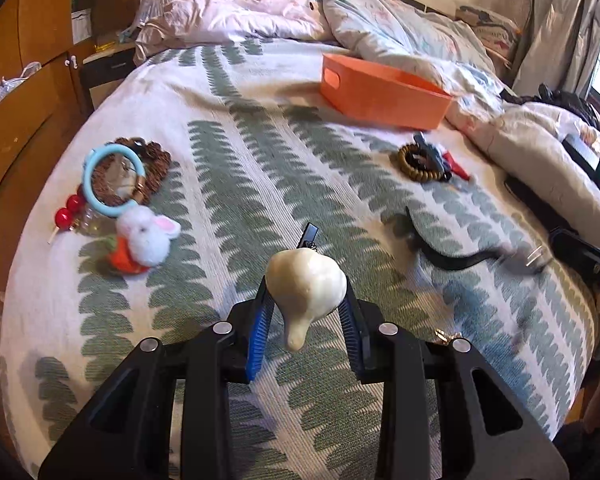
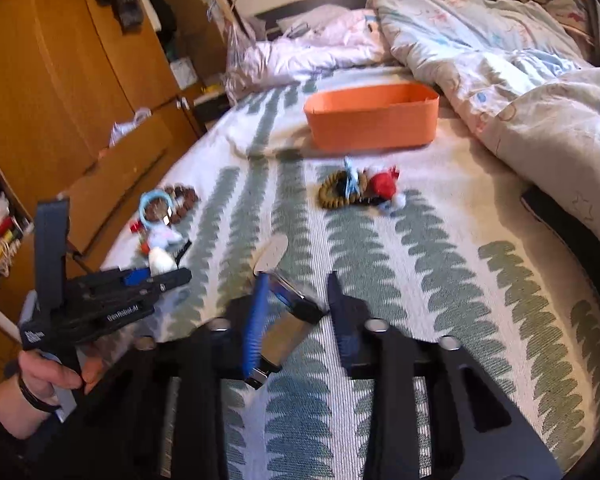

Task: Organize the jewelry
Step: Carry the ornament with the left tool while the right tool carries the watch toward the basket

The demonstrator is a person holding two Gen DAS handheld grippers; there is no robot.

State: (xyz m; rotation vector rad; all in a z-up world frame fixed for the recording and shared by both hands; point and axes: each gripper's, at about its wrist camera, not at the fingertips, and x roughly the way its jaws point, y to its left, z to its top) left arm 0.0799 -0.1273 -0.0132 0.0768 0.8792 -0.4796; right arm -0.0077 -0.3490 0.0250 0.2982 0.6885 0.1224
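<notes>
While the left gripper (image 1: 306, 308) hangs low over the bed (image 1: 260, 128), its blue-padded fingers (image 1: 260, 320) are closed in on a cream, gourd-shaped pendant (image 1: 306, 284), whose narrow stem points back toward the camera and whose black cord and clip stick out ahead of it.

Far left on the leaf-patterned bedspread lies a heap of trinkets: a light blue ring (image 1: 110, 178) over a brown beaded bracelet (image 1: 152, 168), red beads on a stick (image 1: 70, 210) at its near edge, and a white plush rabbit with an orange carrot (image 1: 144, 240) just beside them. Further back, past the middle, an orange bin (image 1: 380, 96) sits on the bedspread against the rumpled duvet (image 1: 380, 20). In front of the bin lies a second small heap, a tan beaded bracelet (image 1: 418, 164) touching a blue piece and a red charm (image 1: 456, 168).

To the right, the right gripper (image 2: 296, 304) is partly open, with a shiny metal object (image 2: 288, 320), blurred, lying slantwise between its fingers; it touches the blue pad, but I cannot tell whether the other finger presses on it. From the left wrist view this gripper appears only as a dark smear at the right edge.
</notes>
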